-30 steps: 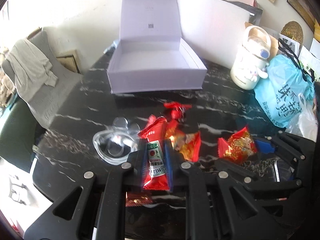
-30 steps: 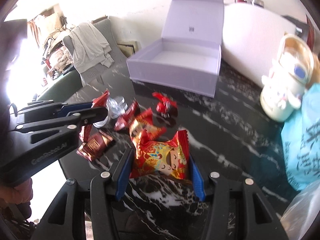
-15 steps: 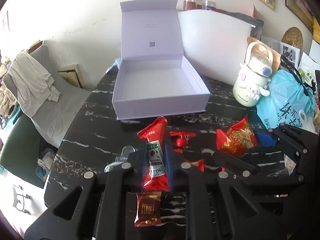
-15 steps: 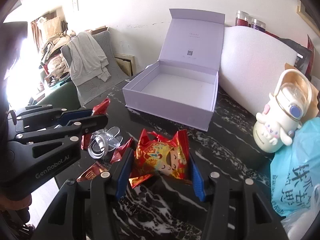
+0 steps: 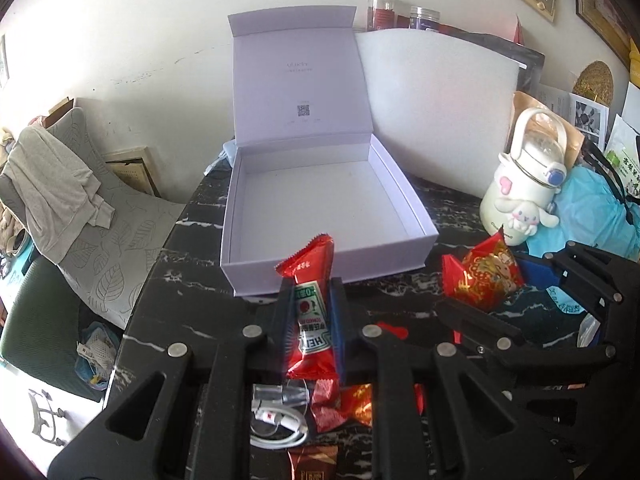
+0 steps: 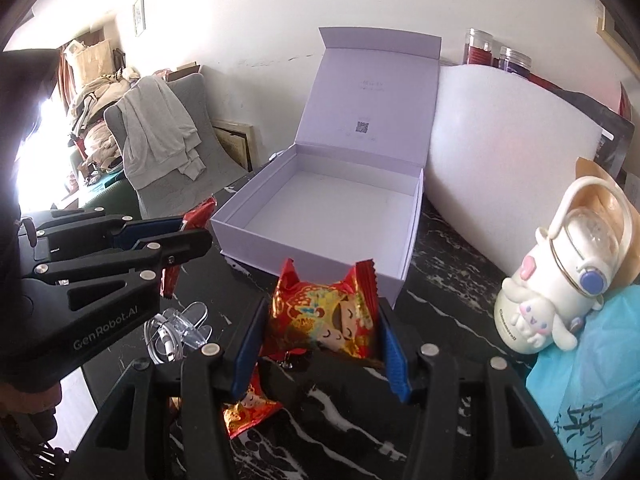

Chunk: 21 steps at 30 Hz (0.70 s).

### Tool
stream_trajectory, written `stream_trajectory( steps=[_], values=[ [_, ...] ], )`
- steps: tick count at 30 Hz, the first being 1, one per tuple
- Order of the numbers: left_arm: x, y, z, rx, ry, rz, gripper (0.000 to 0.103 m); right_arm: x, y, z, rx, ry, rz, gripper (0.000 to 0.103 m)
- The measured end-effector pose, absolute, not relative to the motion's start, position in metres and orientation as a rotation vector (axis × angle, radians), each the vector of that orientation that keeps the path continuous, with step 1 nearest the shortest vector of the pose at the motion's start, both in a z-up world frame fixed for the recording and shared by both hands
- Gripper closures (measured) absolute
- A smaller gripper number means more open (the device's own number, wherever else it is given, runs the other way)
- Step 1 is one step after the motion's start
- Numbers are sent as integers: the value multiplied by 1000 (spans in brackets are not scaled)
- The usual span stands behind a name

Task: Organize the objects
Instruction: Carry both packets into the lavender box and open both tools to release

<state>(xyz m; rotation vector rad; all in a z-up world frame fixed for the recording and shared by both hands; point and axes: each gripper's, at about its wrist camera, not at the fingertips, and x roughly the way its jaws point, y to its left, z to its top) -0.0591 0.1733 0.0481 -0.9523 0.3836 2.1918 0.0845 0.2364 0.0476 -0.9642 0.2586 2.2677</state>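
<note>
Both grippers are carrying loads toward the open lavender box (image 5: 320,216), the landmark for everything here. The left gripper (image 5: 311,312) is clamping a red ketchup sachet (image 5: 312,308), jaws narrow against its sides, and the sachet's crimped top is poking up just in front of the box's near wall. The right gripper (image 6: 320,320) is squeezing a red-and-gold snack packet (image 6: 324,312), jaws set wider around that puffier pack, also just short of the near wall. From the left camera, that packet is sitting off the box's near right corner.

The box is standing empty, lid (image 6: 372,92) propped upright at the back. On the black marble table (image 6: 448,280), on the near side of the box, more wrapped snacks (image 5: 348,400) and a coiled white cable in clear packaging (image 6: 176,328) are waiting their turn.

To do this well, I'd say each load needs lifting clear of the near wall before travelling over the floor of the box; clipping that wall could shove the light box backward. The left load belongs toward the box's left half and the right load toward its right half, so the grippers aren't crowding each other. Releasing low should stop the packets bouncing out.
</note>
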Motion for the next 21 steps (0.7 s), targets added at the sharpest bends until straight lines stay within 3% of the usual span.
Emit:
stream_trajectory(
  steps=[21],
  values=[
    [-146, 240, 50, -963, 408, 2153, 88, 33, 331, 64, -945, 226, 2244, 49]
  ],
)
